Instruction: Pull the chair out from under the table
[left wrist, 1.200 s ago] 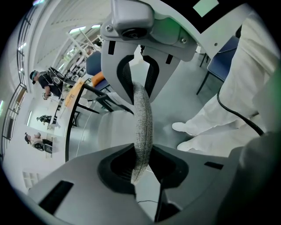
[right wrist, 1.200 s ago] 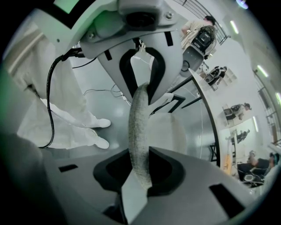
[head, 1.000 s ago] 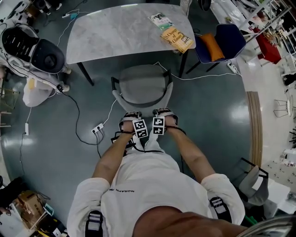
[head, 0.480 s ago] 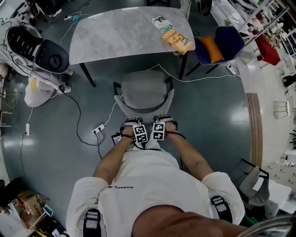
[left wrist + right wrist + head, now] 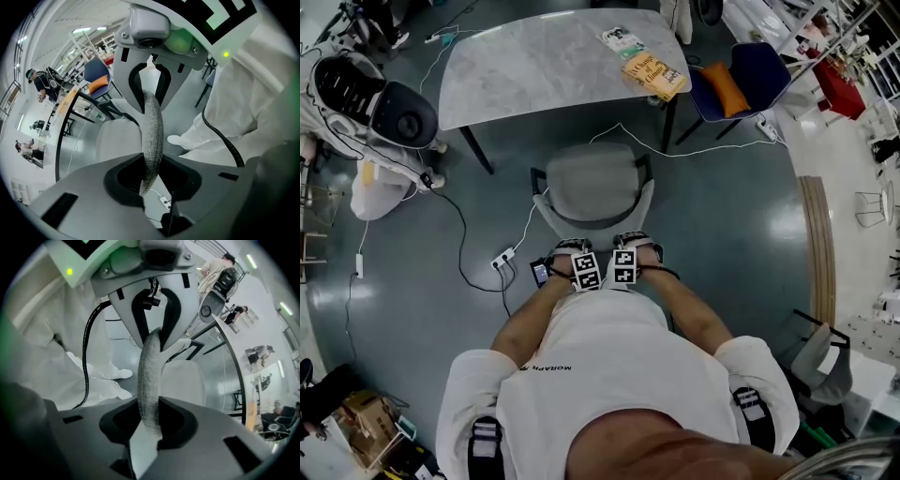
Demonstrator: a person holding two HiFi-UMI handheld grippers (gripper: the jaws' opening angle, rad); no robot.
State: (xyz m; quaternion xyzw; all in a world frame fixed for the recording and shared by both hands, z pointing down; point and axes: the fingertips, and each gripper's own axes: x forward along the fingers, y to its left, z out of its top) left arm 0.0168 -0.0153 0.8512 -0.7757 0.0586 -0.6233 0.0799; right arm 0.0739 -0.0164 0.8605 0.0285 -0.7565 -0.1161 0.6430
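White T-shirt [image 5: 609, 375], black-and-white marker cubes [image 5: 586, 272], black cables [image 5: 221, 137]

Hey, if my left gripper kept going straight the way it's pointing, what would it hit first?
The left gripper is clamped on the chair backrest and points steeply down, so it would probably jam against that backrest's top edge first.

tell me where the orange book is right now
In the head view the orange book lies at the right end of the table, beside a smaller booklet, up and right of the grey chair and left of the blue chair.
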